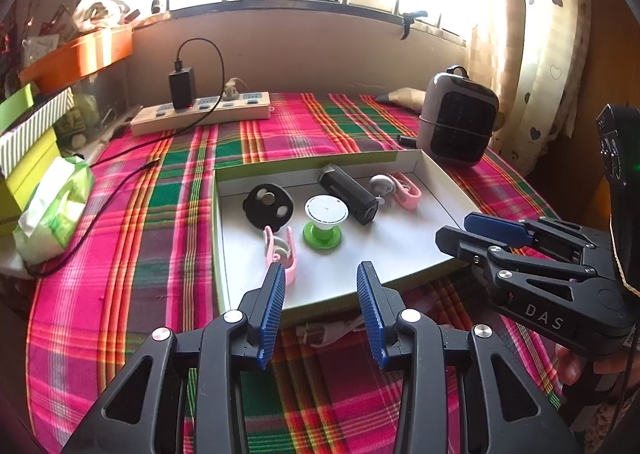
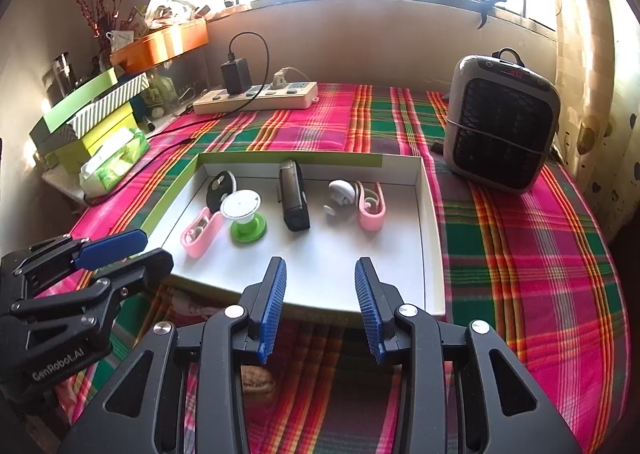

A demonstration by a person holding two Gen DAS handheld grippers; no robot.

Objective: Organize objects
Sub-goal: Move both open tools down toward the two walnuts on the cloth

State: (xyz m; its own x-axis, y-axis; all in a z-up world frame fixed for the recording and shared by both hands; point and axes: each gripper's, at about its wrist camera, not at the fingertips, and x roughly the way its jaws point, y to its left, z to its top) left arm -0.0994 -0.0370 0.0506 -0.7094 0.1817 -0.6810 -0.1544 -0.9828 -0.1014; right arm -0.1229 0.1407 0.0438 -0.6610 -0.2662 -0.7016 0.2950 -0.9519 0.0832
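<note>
The shallow white tray [image 2: 430, 214] sits on the plaid-covered bench, light card that would flex if I took its rim. Inside, the black cylinder [image 2: 294, 198] lies mid-tray, probably the heaviest piece, rigid and smooth; I'd take it across its width. The green-based spool [image 2: 244, 216] looks light and tippy. The pink clips [image 2: 198, 234] seem springy. My left fingers [image 1: 320, 296] and right fingers [image 2: 320, 294] both stand apart, empty, at the tray's near edge, short of everything.
</note>
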